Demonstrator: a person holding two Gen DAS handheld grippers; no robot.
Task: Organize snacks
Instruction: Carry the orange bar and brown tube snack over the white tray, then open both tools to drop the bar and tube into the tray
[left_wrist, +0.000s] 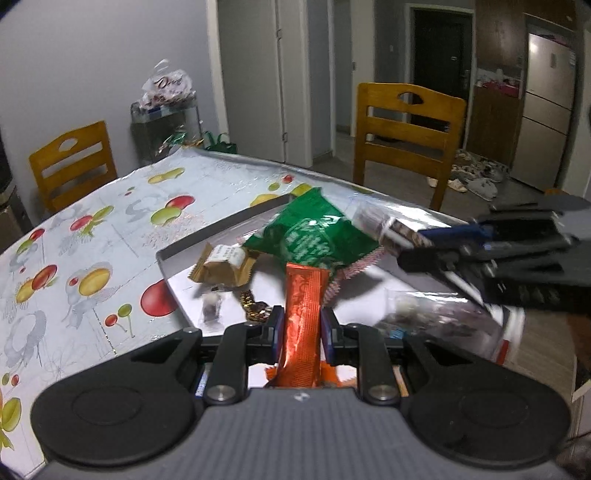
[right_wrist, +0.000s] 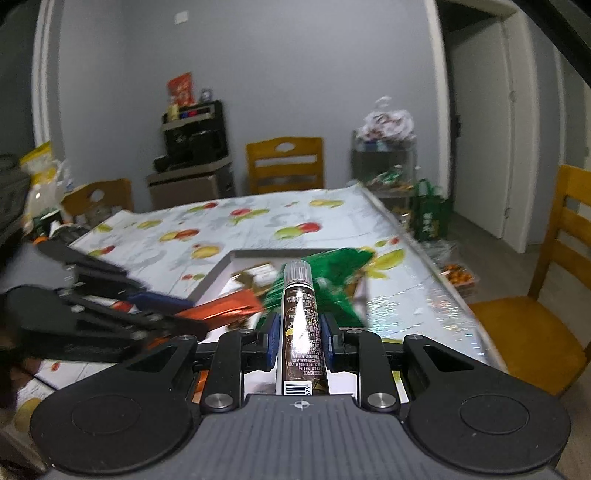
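My left gripper (left_wrist: 302, 325) is shut on an orange snack packet (left_wrist: 304, 317) and holds it over the near edge of a shallow white tray (left_wrist: 192, 247). In the tray lie a green snack bag (left_wrist: 314, 232), a tan wrapped snack (left_wrist: 221, 267) and small dark candies (left_wrist: 212, 310). My right gripper (right_wrist: 299, 332) is shut on a dark brown snack stick packet (right_wrist: 301, 325) with a clear crimped end. It hovers over the tray's right side and shows in the left wrist view (left_wrist: 424, 249). The left gripper shows in the right wrist view (right_wrist: 184, 314) with the orange packet (right_wrist: 221, 306).
The table (left_wrist: 110, 236) has a fruit-print cloth. Wooden chairs (left_wrist: 406, 133) stand at its far side and right (right_wrist: 546, 306). A cart with bagged snacks (left_wrist: 166, 110) stands by the wall. A clear bag of snacks (left_wrist: 443, 317) lies at the tray's right.
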